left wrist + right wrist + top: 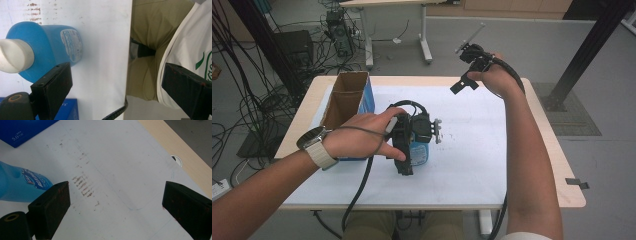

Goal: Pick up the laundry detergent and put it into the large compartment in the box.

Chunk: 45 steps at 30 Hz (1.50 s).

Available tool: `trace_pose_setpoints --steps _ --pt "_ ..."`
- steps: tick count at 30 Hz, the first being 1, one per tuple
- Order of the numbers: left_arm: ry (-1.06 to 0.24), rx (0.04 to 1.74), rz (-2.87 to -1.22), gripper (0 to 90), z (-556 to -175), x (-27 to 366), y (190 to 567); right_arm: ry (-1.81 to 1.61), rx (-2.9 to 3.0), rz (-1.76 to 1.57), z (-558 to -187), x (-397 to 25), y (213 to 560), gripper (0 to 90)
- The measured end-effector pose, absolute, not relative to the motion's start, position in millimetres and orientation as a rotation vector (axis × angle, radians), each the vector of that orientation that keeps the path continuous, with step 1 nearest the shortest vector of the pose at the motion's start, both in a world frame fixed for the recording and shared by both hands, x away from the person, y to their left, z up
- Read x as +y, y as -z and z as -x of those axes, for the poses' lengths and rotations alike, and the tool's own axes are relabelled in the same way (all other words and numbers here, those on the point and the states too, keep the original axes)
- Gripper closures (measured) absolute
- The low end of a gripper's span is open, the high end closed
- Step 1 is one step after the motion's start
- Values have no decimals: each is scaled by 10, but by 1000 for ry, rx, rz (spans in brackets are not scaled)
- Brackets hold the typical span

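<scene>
A blue bottle (419, 153) with a white cap (15, 56) stands on the white mat (472, 145) at mid-table. My left gripper (405, 150) hangs right over it, open wide. In the left gripper view the bottle (47, 47) sits beside and partly behind the left-hand jaw, outside the gap of the left gripper (115, 75). My right gripper (469, 67) is raised above the table's far right part, open and holding nothing. In the right gripper view the open right gripper (116, 192) looks down on bare mat, with the bottle (17, 187) off to the left.
An open blue cardboard box (348, 97) stands at the table's left, close to the left hand; its blue side (22, 130) also appears in the right gripper view. The wooden table edge (180, 147) has a cable hole (176, 158). Cables cover the floor at the left.
</scene>
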<state>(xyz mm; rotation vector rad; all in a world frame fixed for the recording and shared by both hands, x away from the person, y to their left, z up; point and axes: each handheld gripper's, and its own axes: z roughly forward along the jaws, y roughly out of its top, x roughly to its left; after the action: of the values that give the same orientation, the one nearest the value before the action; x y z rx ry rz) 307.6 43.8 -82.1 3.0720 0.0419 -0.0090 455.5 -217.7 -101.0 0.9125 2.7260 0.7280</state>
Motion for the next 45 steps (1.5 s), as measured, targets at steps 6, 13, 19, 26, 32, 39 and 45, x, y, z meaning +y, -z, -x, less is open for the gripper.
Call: trace_pose_setpoints --steps 6,13,19,26,32,39,45 --pt "14 42 -3069 100 -3077 437 807 -736 2716 -916 -4531 -2206 990 81" --pt "18 39 -3066 100 -3070 437 810 -730 2718 -916 -4532 -2208 995 81" --pt "16 40 -3067 100 -3072 446 816 -726 2719 -921 -4533 -2207 994 81" --pt "14 42 -3065 100 -3074 446 811 -730 2720 -917 -4539 -2201 999 81" --pt "11 46 -3059 101 -3075 454 812 -728 2721 -915 -4534 -2211 995 81" --pt "15 46 -3063 100 -3081 448 811 -729 2719 -918 -4530 -2217 995 81" --pt "14 48 -3061 100 -3081 451 808 -726 2719 -921 -4532 -2219 998 81"
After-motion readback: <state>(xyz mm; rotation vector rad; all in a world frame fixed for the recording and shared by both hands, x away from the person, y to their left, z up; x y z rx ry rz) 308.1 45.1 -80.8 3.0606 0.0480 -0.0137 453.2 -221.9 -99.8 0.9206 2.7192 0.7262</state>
